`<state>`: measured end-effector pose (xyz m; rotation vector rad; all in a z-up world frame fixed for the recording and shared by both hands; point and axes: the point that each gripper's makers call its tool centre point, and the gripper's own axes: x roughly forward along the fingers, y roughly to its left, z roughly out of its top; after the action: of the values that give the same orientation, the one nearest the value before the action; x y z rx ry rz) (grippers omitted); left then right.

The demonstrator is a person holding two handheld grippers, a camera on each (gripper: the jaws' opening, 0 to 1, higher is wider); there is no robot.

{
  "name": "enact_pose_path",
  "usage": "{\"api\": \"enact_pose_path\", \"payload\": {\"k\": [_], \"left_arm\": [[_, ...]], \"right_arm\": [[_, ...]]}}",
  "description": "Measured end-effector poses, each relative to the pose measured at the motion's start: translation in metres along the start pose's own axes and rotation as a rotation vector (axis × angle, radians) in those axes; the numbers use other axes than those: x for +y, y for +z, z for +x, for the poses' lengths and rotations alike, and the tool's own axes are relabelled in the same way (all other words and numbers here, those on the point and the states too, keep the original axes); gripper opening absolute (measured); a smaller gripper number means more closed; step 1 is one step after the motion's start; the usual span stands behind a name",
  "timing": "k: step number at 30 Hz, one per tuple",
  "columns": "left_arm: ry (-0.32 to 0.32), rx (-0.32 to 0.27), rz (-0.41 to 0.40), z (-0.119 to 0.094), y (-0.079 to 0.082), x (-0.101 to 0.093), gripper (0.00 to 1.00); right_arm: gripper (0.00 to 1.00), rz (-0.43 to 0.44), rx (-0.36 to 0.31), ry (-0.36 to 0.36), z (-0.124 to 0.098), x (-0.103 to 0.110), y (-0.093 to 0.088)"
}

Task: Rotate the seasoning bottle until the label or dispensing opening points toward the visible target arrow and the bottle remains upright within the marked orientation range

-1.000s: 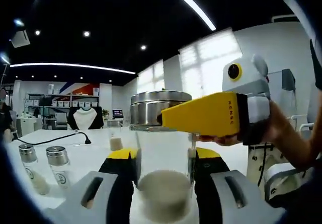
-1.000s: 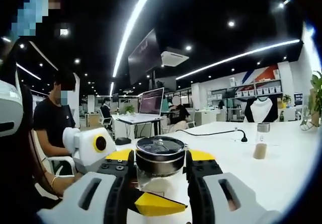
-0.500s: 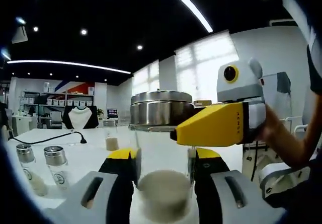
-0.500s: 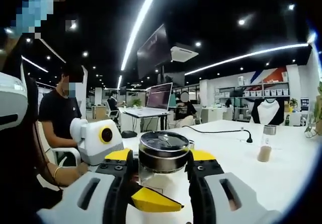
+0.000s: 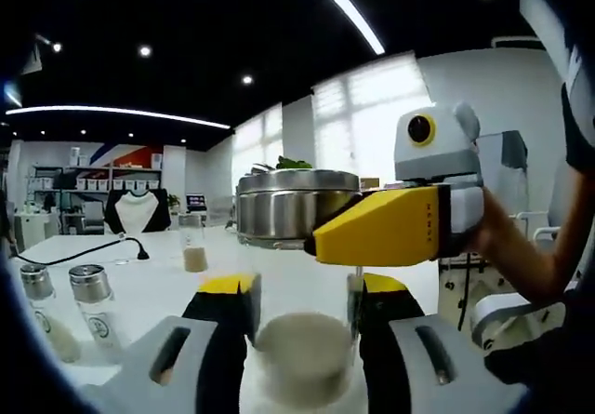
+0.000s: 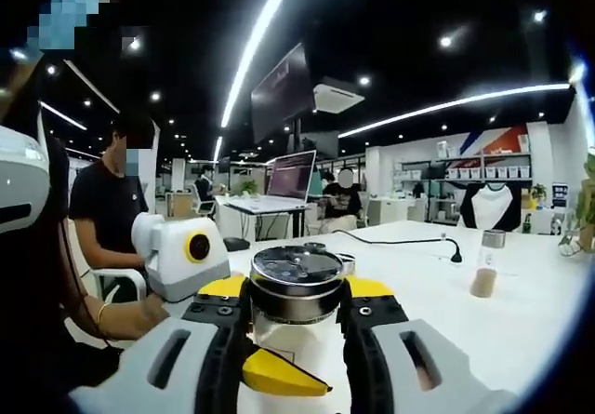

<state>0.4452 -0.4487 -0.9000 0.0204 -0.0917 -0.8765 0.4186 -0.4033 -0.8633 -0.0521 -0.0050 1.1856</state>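
The seasoning bottle is clear glass with pale powder in its bottom and a steel cap. It stands upright between the jaws of my left gripper, which is shut on the glass body. My right gripper comes in from the right, held by a hand, with its yellow jaw against the cap. In the right gripper view, the cap sits pinched between the jaws of my right gripper. A yellow jaw of the left gripper shows below it. No label or arrow can be made out.
Two capped bottles stand on the white table at the left, and another bottle stands farther back near a black cable. A seated person, a laptop and one more bottle are around the table.
Both views have swung a little, so the background has shifted. The right gripper's yellow jaw now reaches slightly further left across the cap. Both grips are unchanged.
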Motion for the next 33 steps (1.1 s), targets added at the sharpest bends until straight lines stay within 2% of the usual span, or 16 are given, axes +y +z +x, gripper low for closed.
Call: {"api": "enact_pose_path", "payload": {"k": [8, 16, 24, 28, 31, 33], "left_arm": [[-0.023, 0.001, -0.009, 0.0, 0.001, -0.002, 0.48], [-0.011, 0.022, -0.019, 0.0, -0.007, -0.002, 0.48], [-0.011, 0.01, -0.018, 0.002, -0.002, -0.001, 0.48], [0.0, -0.001, -0.046, 0.004, 0.0, -0.001, 0.48], [0.016, -0.002, -0.053, 0.004, 0.0, 0.0, 0.48], [0.049, -0.013, -0.019, 0.004, 0.001, 0.001, 0.48]], "right_arm": [[0.36, 0.04, -0.031, -0.031, -0.002, -0.003, 0.001], [0.36, 0.012, 0.001, -0.067, 0.0, -0.001, -0.006], [0.35, 0.027, -0.044, -0.11, -0.002, -0.007, -0.001], [0.35, 0.025, -0.062, -0.138, -0.002, -0.009, 0.0], [0.35, 0.061, -0.082, -0.169, -0.002, -0.012, -0.001], [0.35, 0.083, -0.095, -0.18, -0.002, -0.014, -0.001]]}}
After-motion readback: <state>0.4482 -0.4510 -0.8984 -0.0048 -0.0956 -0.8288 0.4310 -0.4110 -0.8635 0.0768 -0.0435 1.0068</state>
